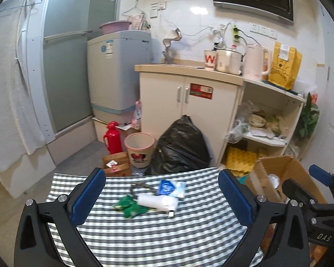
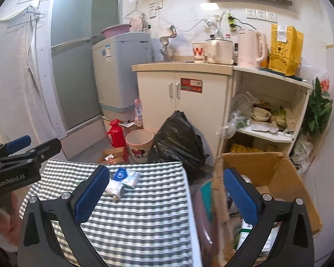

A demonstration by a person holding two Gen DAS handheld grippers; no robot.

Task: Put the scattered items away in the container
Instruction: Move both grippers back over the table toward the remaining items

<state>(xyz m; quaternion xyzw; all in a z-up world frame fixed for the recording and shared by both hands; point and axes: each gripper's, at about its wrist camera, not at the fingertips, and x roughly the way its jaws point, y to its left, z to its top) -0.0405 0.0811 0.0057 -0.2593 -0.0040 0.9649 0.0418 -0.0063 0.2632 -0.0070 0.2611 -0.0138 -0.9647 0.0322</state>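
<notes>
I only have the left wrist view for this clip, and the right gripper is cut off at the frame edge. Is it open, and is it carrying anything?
Observer: The right gripper is wide open and empty.
Reviewer: Where does it sit relative to the cardboard box?
Observer: It straddles the near wall of the cardboard box, one side above the checked cloth, the other above the box's inside.
Reviewer: Anything in the box already?
Observer: Yes, a white and green carton lies low inside it, among other things too blurred to name.
</notes>
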